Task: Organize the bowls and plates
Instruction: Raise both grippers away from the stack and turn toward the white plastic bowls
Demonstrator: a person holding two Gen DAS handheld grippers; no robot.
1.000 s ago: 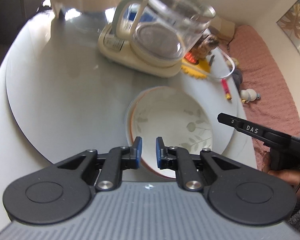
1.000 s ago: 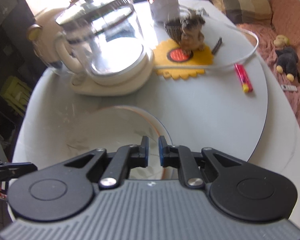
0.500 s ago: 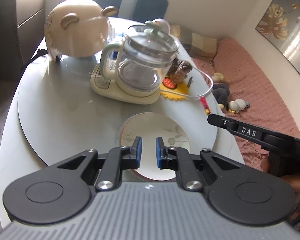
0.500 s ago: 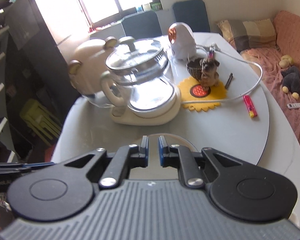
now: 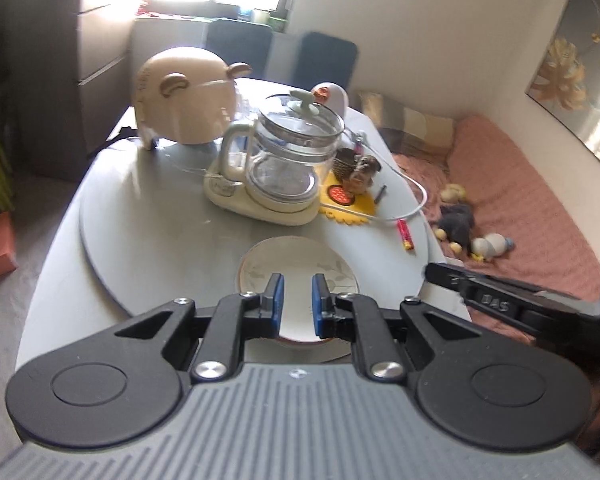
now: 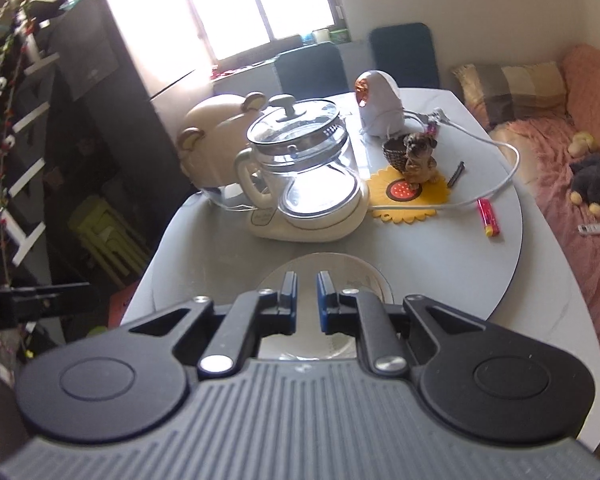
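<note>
A white bowl with leaf print and a reddish rim (image 5: 296,264) sits on the grey turntable (image 5: 148,240) near its front edge; it also shows in the right wrist view (image 6: 336,268). My left gripper (image 5: 297,285) hangs above and in front of the bowl, its jaws a narrow gap apart and empty. My right gripper (image 6: 306,282) is likewise held above the bowl's near side, its jaws a narrow gap apart and empty. The right gripper's body shows at the right edge of the left wrist view (image 5: 500,300).
A glass kettle on a cream base (image 5: 276,168) stands behind the bowl, a bear-shaped cream appliance (image 5: 188,104) behind it. A yellow sunflower mat with a dog figurine (image 6: 416,160), a white cable and a red lighter (image 6: 488,216) lie to the right. A sofa lies beyond the table's right edge.
Both grippers have pulled back and up away from the bowl, which now looks smaller and lower in view. The jaw gaps are unchanged.
</note>
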